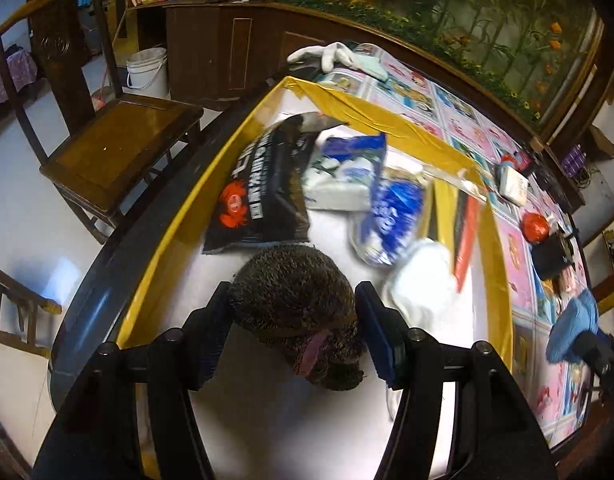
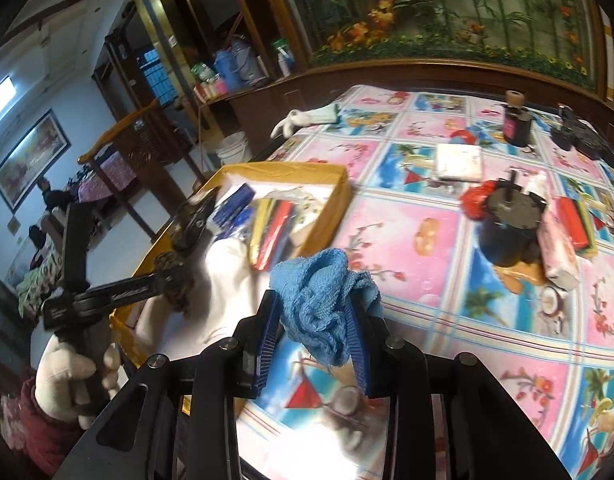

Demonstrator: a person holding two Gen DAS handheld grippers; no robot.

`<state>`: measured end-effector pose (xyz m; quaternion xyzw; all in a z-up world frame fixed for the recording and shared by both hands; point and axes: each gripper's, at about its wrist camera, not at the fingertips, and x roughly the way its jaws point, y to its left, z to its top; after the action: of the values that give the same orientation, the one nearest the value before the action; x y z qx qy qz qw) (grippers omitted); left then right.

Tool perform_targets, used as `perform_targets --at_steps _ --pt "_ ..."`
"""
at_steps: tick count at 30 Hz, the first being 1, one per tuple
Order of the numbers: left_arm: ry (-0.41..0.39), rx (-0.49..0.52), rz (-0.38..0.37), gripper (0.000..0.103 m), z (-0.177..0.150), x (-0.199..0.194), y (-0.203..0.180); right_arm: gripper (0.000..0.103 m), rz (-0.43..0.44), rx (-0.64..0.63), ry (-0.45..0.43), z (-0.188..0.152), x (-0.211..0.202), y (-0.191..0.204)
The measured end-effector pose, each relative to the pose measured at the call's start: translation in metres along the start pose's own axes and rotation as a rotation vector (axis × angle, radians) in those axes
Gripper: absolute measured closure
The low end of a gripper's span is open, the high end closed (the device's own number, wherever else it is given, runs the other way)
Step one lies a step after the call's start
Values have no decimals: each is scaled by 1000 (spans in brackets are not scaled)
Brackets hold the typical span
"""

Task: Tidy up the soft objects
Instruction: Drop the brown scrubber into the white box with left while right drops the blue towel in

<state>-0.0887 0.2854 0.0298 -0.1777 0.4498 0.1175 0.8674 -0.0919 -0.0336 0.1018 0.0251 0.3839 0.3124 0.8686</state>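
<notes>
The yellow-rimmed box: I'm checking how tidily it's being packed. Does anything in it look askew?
Yes. In the yellow-rimmed cardboard box, the black snack bag with a red crab and the blue-and-white plastic packets lie tilted and overlapping, not in rows. A red flat packet leans against the right wall.

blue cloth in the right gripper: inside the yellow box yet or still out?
Out. The blue cloth is bunched between the right gripper pads, over the patterned tablecloth, beside the yellow box.
</notes>
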Motion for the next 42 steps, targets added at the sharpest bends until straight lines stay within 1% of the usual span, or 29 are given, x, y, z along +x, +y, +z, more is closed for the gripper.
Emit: perform_targets --at_steps 2,5,7,9,11,12,16,18,23,26,27,29,30,31,32,35,38,40,42 --pt "-4 -25 -38 43 1 -2 9 71 7 -21 22 5 13 13" --pt "-36 -56 -112 43 -4 -16 17 71 31 -44 64 12 34 35" --pt "-74 -70 -153 43 -8 -31 23 71 58 -57 99 16 51 49" --pt "-127 -78 -168 43 -11 -47 30 71 90 -68 131 22 69 62" --pt "-183 -91 -167 41 -14 -64 39 71 118 -79 155 26 83 75" --pt "-208 -99 -158 38 -16 -70 44 71 131 -87 169 28 90 83" --pt "-262 -104 -123 38 -20 -85 55 71 146 -126 230 29 120 106" --pt "-275 -100 -118 38 -22 -88 58 71 127 -137 252 31 137 115" --pt "-272 -74 -102 38 -22 -87 53 70 130 -106 277 48 173 121" --pt "-258 -50 -97 38 -25 -86 44 65 87 -147 270 53 181 129" --pt "-255 -38 -92 38 -26 -85 40 62 84 -154 267 54 180 130" --pt "-259 -19 -80 37 -30 -88 33 53 99 -164 257 48 167 135" --pt "-267 -2 -63 37 -31 -90 27 45 97 -172 243 46 158 135" --pt "-277 18 -42 37 -32 -91 22 42 92 -181 222 44 148 134" --pt "-290 46 -14 37 -34 -94 14 41 67 -194 195 41 138 132" --pt "-317 111 32 37 -41 -99 -5 37 32 -209 130 33 107 119" --pt "-344 184 88 37 -47 -104 -27 33 -1 -188 72 23 75 95" --pt "-354 228 119 37 -52 -105 -40 26 -40 -171 34 16 55 75" --pt "-358 272 153 37 -57 -106 -54 25 -74 -149 7 7 37 56"
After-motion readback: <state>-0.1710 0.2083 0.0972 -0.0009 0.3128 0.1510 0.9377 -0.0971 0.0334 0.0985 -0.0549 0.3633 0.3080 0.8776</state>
